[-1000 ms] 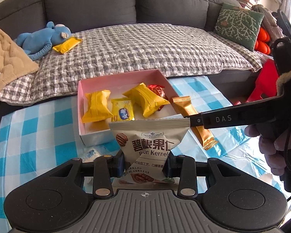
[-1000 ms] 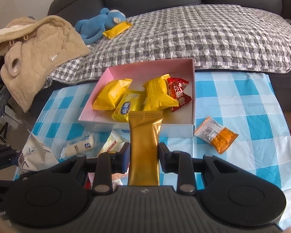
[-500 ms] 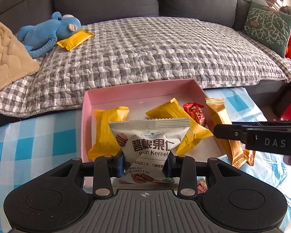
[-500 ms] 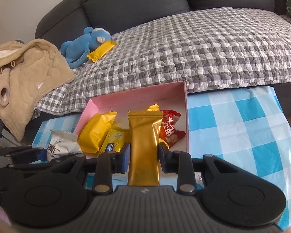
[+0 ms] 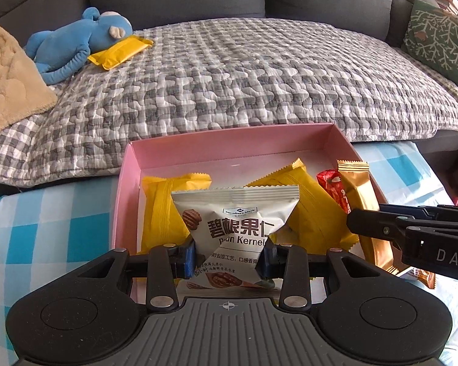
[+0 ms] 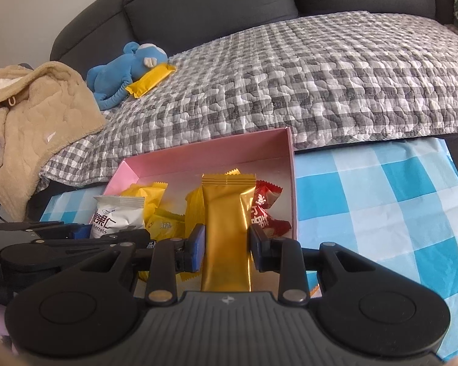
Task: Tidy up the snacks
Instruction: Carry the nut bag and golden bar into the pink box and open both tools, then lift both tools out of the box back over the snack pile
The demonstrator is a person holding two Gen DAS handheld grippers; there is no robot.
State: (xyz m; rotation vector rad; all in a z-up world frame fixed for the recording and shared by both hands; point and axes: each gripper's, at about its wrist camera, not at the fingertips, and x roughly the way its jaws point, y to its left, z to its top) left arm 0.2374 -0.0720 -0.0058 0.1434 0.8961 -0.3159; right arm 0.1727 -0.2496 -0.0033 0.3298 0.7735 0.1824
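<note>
My left gripper point(image 5: 229, 257) is shut on a white pecan kernel packet point(image 5: 238, 216) and holds it over the front of the pink box point(image 5: 229, 140). My right gripper point(image 6: 226, 244) is shut on a gold stick packet point(image 6: 227, 228) over the box's right side point(image 6: 291, 183). The gold packet also shows in the left wrist view point(image 5: 358, 186), with the right gripper's fingers point(image 5: 381, 225) around it. Inside the box lie yellow packets point(image 5: 165, 207) point(image 5: 308, 201) and a red packet point(image 6: 265, 210). The white packet also shows in the right wrist view point(image 6: 117, 215).
The box sits on a blue checked tablecloth point(image 6: 381, 201) in front of a grey sofa with a checked quilt point(image 5: 259, 76). A blue plush toy point(image 5: 76, 42), a yellow packet point(image 5: 120, 50) and a beige blanket point(image 6: 30, 106) lie on the sofa. A green cushion point(image 5: 439, 36) is at the right.
Both grippers have moved forward with their packets and now hang over the pink box. The box looks larger and nearer in both views.
</note>
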